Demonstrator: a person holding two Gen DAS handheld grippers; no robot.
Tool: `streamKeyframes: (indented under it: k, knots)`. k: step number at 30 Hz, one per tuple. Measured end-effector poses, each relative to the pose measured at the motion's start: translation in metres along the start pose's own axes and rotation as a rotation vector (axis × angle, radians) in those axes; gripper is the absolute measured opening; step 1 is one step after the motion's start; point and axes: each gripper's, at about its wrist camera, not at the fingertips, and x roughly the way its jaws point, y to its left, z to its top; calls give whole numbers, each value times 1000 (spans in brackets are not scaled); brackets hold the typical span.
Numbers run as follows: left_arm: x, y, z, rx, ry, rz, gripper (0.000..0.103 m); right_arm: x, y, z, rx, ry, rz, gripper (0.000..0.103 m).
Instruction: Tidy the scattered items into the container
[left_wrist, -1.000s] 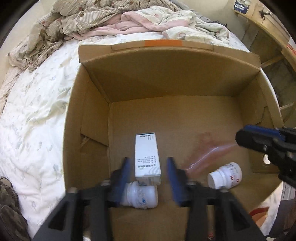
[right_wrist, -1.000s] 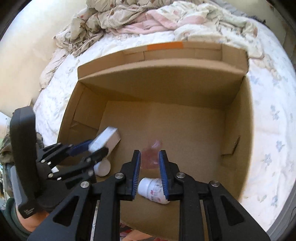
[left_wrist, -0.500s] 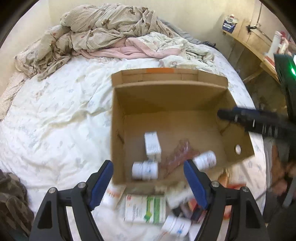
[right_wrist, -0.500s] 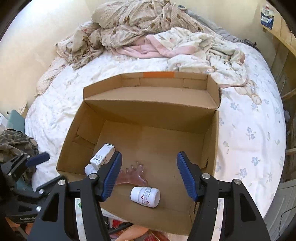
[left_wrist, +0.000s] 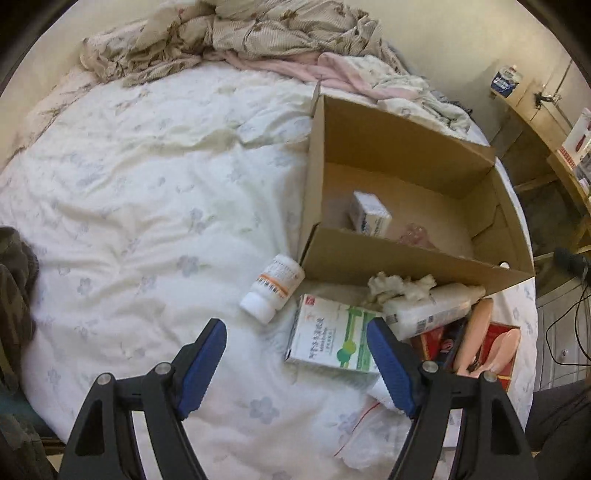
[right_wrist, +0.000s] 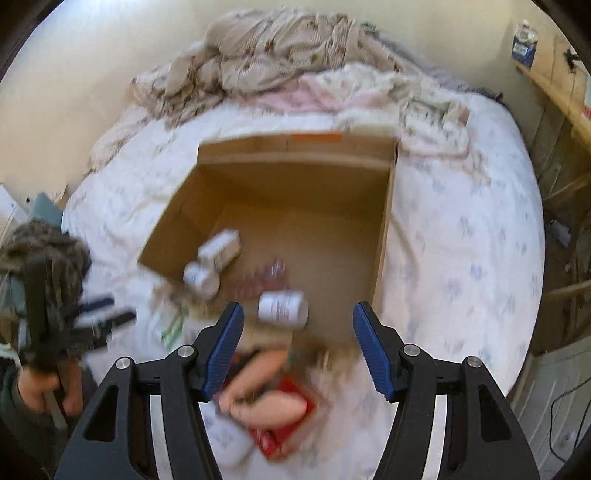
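Observation:
An open cardboard box (left_wrist: 369, 254) (right_wrist: 384, 229) sits on the bed. Inside it lie a small white carton (left_wrist: 371, 218) (right_wrist: 221, 247), a pink plastic piece (left_wrist: 415, 234) (right_wrist: 262, 282) and two white bottles (right_wrist: 282, 308) (right_wrist: 201, 278). Outside its near wall lie a white bottle with an orange label (left_wrist: 273, 286), a white-and-green carton (left_wrist: 332, 338), a crumpled tissue (left_wrist: 391, 286), a long white bottle (left_wrist: 432, 308) and a red pack (left_wrist: 498, 339) (right_wrist: 284, 417). My left gripper (left_wrist: 297, 365) is open and empty above the white-and-green carton. My right gripper (right_wrist: 299, 350) is open and empty above the box's near edge.
The box stands on a white floral duvet (left_wrist: 129, 206). Rumpled blankets (left_wrist: 258, 33) are piled at the bed's far end. A wooden shelf unit (left_wrist: 546, 122) stands to the right. A clear zip bag (left_wrist: 365, 428) lies near my left gripper. Dark clothing (left_wrist: 14, 280) lies at the left.
Both grippers have opened wide and pulled back out of the box. The white carton and a white bottle stay inside. My left gripper has swung left over the loose items.

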Motion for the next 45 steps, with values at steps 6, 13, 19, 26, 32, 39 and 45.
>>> streamKeyframes:
  k: [6, 13, 19, 26, 32, 39, 45]
  knots:
    - [3, -10, -1, 23, 1, -5, 79, 32, 9, -33, -58, 181, 33, 66]
    - [9, -14, -3, 40, 18, -7, 79, 66, -25, -42, 203, 349, 170, 66]
    - [16, -19, -4, 56, 48, -16, 79, 73, -9, -46, 139, 375, 120, 61]
    - [25, -31, -9, 113, 70, 2, 79, 67, 7, -45, 41, 342, 61, 61]
    - [26, -40, -11, 155, 65, 19, 79, 67, 6, -42, 29, 342, 60, 61]
    - [27, -41, -12, 166, 64, 32, 79, 67, 17, -42, -12, 329, 38, 61]
    - [29, -39, -12, 156, 71, 41, 79, 60, 18, -39, 29, 317, 108, 62]
